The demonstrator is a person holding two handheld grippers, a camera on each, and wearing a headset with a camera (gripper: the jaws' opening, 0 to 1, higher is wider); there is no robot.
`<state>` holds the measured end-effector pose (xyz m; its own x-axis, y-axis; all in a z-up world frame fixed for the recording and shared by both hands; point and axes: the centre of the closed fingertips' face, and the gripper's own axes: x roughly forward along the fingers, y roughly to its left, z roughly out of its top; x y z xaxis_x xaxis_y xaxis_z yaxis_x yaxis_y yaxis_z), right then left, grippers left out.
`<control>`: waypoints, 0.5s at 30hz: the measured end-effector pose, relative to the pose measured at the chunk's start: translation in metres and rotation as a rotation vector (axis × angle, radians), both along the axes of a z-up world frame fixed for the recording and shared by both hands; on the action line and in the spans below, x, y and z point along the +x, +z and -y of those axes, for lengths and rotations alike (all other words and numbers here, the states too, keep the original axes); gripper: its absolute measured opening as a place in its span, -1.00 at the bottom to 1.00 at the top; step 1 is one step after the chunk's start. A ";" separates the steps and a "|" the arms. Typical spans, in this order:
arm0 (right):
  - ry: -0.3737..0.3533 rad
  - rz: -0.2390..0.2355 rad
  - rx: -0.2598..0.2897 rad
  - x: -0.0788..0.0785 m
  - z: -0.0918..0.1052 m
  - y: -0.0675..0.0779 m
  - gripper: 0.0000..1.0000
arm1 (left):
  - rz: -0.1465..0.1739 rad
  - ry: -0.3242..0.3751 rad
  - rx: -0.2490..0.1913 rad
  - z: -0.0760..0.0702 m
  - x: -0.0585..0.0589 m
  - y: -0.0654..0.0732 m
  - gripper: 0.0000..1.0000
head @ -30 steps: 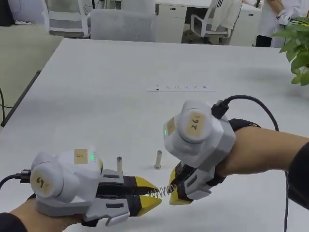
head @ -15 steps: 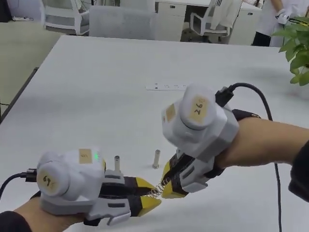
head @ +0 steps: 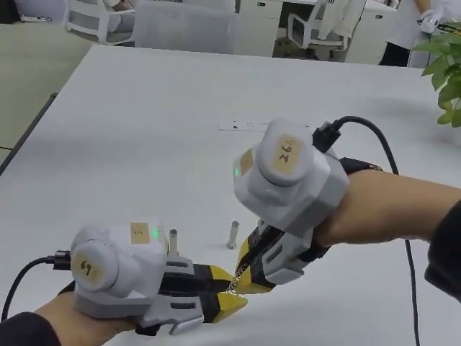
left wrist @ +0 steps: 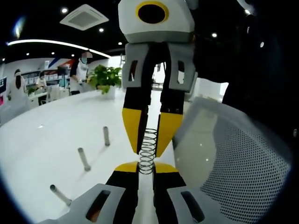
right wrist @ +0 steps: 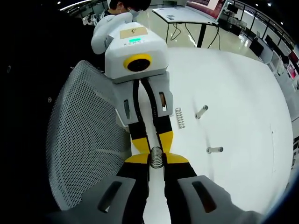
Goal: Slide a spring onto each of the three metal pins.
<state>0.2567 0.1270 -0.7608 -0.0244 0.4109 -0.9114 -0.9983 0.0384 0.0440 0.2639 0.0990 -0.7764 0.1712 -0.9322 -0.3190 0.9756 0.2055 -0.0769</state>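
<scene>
Your left gripper (left wrist: pixel 146 169) and right gripper (right wrist: pixel 157 161) each clamp one end of the small coiled steel spring (left wrist: pixel 148 147) over the white bench (head: pixel 144 130), near the short grey metal pins (left wrist: pixel 83 158).

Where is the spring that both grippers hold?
Left gripper view, centre: the spring runs between the left gripper and right gripper jaws, right of three metal pins.

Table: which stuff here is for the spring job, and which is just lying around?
For the job: held spring, spare spring, three metal pins, left gripper, right gripper.
Just lying about: power strip, potted plant, chair.
</scene>
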 end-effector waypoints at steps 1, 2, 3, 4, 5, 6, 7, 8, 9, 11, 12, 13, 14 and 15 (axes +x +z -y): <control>0.002 0.002 -0.002 0.001 0.000 0.000 -0.85 | 0.000 0.002 -0.001 0.000 0.001 0.000 -0.95; 0.003 0.003 -0.003 0.002 0.000 0.000 -0.85 | 0.000 0.004 -0.001 0.001 0.002 0.000 -0.94; 0.004 0.004 -0.008 0.003 0.000 -0.001 -0.85 | 0.003 0.008 0.002 0.001 0.003 -0.001 -0.94; 0.005 0.005 -0.012 0.004 0.000 -0.002 -0.85 | 0.004 0.012 0.004 0.001 0.004 -0.001 -0.94; 0.007 0.006 -0.013 0.005 0.000 -0.002 -0.85 | 0.006 0.018 0.004 0.001 0.006 -0.002 -0.94; 0.007 0.006 -0.013 0.006 0.000 -0.002 -0.85 | 0.005 0.024 0.002 0.000 0.006 -0.002 -0.94; 0.008 0.004 -0.011 0.007 -0.001 -0.002 -0.85 | 0.002 0.027 -0.001 -0.001 0.007 -0.002 -0.93; 0.008 0.004 -0.011 0.007 -0.001 -0.002 -0.85 | -0.001 0.034 -0.004 -0.002 0.008 -0.002 -0.93; 0.007 0.004 -0.010 0.008 -0.001 -0.002 -0.85 | -0.001 0.041 0.000 -0.003 0.009 -0.003 -0.91; 0.002 0.009 -0.014 0.012 0.000 -0.002 -0.85 | -0.003 0.052 0.006 -0.007 0.011 -0.005 -0.87; 0.000 0.010 -0.016 0.013 0.001 -0.003 -0.85 | -0.005 0.057 0.004 -0.009 0.011 -0.005 -0.83; -0.006 0.014 -0.019 0.016 0.003 -0.003 -0.85 | -0.006 0.064 0.001 -0.011 0.012 -0.005 -0.81; -0.011 0.016 -0.022 0.018 0.004 -0.004 -0.85 | -0.009 0.070 0.000 -0.012 0.012 -0.006 -0.79; -0.015 0.018 -0.027 0.020 0.007 -0.004 -0.85 | -0.012 0.078 -0.002 -0.015 0.012 -0.006 -0.78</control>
<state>0.2767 0.1203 -0.7645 -0.0014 0.3866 -0.9223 -0.9982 0.0544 0.0243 0.2763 0.1138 -0.7825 0.2394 -0.9167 -0.3200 0.9557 0.2807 -0.0889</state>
